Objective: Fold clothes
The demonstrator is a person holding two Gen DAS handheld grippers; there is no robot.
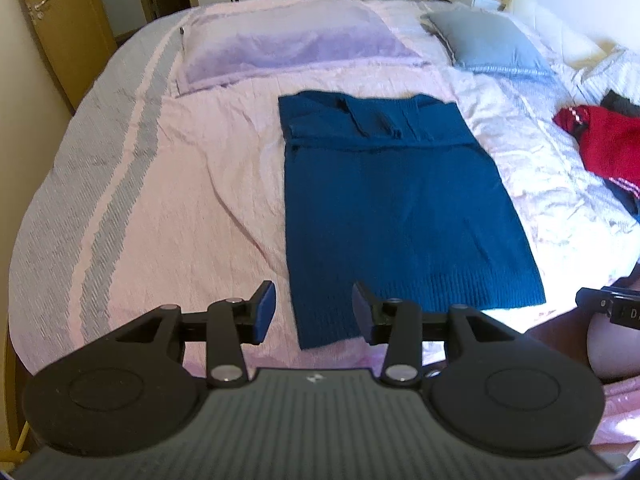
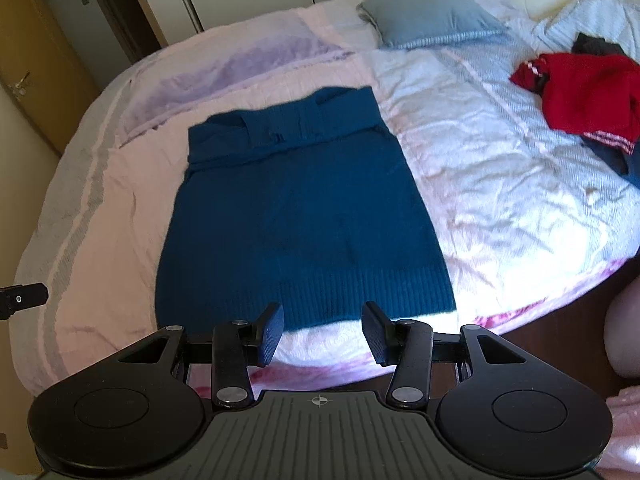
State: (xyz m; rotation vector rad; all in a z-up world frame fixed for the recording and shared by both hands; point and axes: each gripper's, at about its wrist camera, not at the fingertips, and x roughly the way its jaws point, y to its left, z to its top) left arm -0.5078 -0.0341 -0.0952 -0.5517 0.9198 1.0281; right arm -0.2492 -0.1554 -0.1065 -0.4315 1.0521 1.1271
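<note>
pink bedding covers the bed (image 1: 160,168), and a door and tall cupboards sit along the top of both pictures. my blue sweater (image 1: 396,200) lies flat in the middle of the left wrist picture, and a bit left of the middle in the right wrist picture (image 2: 296,208). its sleeves look already tucked across the top part, so i think the next step is to fold the bottom up to the top.

my left tool (image 1: 314,312) hangs just over the near left corner of the ribbed bottom edge. its two fingers are spread apart and nothing is pinched between them. my right tool (image 2: 323,330) hangs at the near edge of the bed, just below the bottom edge of the sweater, toward its right side. its fingers are spread too, with nothing between them.

both tools tip down toward the bed, side by side. a bit of the other tool peeks in at the right edge of the left picture and the left edge of the right one.

to do this well, i should pinch each bottom corner, and grab both layers of the knit. then i should lift both corners together and lay them evenly near the collar, so the edges line up.

a red top (image 2: 584,96) lies in a heap at the upper right, well apart from the sweater. a grey pillow (image 2: 428,16) sits near the top.
</note>
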